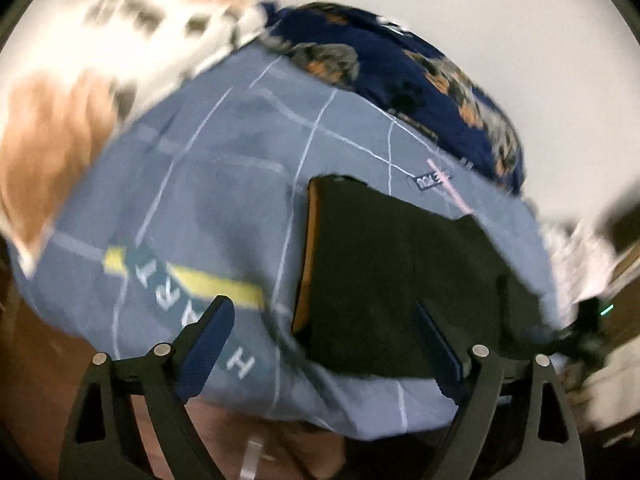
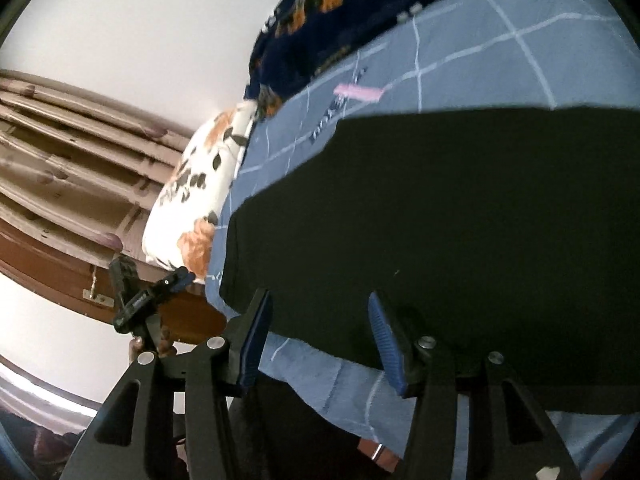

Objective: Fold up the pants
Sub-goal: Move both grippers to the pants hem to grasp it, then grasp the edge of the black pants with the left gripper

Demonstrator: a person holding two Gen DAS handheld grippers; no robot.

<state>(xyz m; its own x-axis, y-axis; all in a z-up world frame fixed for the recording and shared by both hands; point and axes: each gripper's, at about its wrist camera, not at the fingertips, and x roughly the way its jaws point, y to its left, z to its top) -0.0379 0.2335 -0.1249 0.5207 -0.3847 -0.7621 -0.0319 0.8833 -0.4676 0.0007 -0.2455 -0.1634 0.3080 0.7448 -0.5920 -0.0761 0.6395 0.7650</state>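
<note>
Folded black pants lying on a blue checked bedsheet.
One pair of pants [image 1: 400, 280] is resting flat on the bedsheet [image 1: 200, 168], near two floral pillows [image 2: 192, 196]. Left gripper [image 1: 324, 340] and right gripper [image 2: 320, 336] are hovering at its near edge, jaws spread wide, holding nothing.

Left wrist view: looks forward over its fingers [image 1: 208, 344], close above bed [image 1: 224, 184], pants [image 1: 384, 272] at 3 o'clock. Right wrist view: low, close, tilted, pants [image 2: 460, 248] filling centre. Shared: pants, bed [image 2: 480, 40], dark floral blanket [image 1: 400, 64] [image 2: 320, 24] at 12 o'clock.
</note>
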